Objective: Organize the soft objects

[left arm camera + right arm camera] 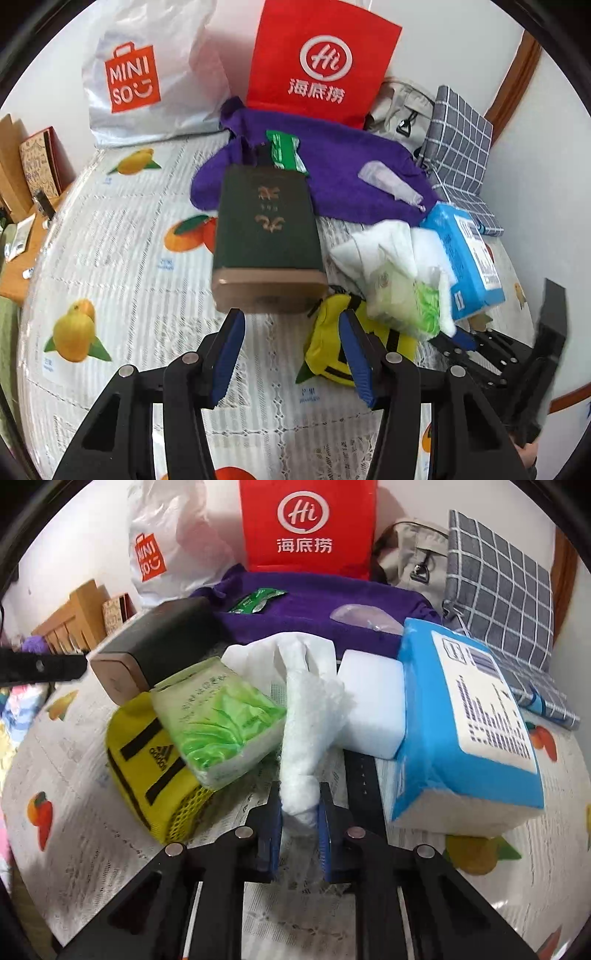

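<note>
My right hand-held gripper (300, 825) is squeezed tight on a white cloth (308, 716), which runs up toward 12 o'clock from the blue pads. At 10 o'clock from it, a green tissue pack (218, 720) leans on a yellow pouch (147, 764). At 2 o'clock sits a blue tissue pack (469, 720), touching a white sponge block (371, 705). My left hand-held gripper (291, 343) is wide open and holds nothing. A dark green box (266, 236) lies just past its tips at 12 o'clock, and the yellow pouch (332, 350) is behind its right finger. Farther back, a purple towel (332, 166) lies on the fruit-print bed cover (122, 236). A red bag (321, 62) and a white bag (147, 74) stand against the wall.
</note>
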The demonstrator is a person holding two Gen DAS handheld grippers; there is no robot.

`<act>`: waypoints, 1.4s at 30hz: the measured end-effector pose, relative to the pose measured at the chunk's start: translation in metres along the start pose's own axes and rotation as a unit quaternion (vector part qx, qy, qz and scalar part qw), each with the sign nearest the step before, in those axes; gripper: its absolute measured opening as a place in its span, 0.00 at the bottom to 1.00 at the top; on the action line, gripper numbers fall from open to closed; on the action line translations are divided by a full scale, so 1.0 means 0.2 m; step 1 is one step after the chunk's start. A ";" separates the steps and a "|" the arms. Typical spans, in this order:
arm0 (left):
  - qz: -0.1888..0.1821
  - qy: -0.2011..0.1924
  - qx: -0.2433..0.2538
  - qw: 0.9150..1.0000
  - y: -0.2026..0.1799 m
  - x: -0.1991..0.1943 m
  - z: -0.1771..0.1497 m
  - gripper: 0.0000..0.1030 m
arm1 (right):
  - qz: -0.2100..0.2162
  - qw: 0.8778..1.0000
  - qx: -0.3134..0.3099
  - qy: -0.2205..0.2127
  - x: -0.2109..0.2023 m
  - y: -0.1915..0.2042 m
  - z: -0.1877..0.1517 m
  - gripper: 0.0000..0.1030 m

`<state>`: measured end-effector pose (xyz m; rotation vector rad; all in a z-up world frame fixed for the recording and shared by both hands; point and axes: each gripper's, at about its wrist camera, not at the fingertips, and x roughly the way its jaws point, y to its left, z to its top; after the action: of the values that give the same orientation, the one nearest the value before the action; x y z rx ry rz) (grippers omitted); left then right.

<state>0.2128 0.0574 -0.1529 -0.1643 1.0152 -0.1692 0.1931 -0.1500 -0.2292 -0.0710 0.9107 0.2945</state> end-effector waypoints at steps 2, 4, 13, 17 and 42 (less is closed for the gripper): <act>-0.005 0.008 0.000 1.000 -0.01 0.04 -0.02 0.49 | 0.005 1.000 0.003 -0.005 -0.04 0.00 -0.01 0.16; -0.010 0.018 -0.003 1.000 -0.02 0.11 -0.04 0.49 | 0.013 1.000 0.002 -0.018 -0.16 -0.01 -0.07 0.16; -0.034 0.011 -0.017 0.999 -0.07 0.30 -0.09 0.47 | -0.008 0.999 0.037 0.000 -0.29 -0.17 -0.26 0.16; -0.047 0.010 -0.007 0.999 -0.10 0.32 -0.10 0.26 | -0.031 0.998 0.056 0.012 -0.29 -0.27 -0.34 0.16; -0.024 -0.023 -0.039 0.999 0.03 -0.14 -0.31 0.13 | -0.018 0.994 0.110 0.005 -0.37 -0.30 -0.36 0.17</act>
<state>0.1469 0.0660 -0.1631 -0.2635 0.9724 -0.1691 0.1130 -0.2372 -0.2191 0.1152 0.9458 0.1587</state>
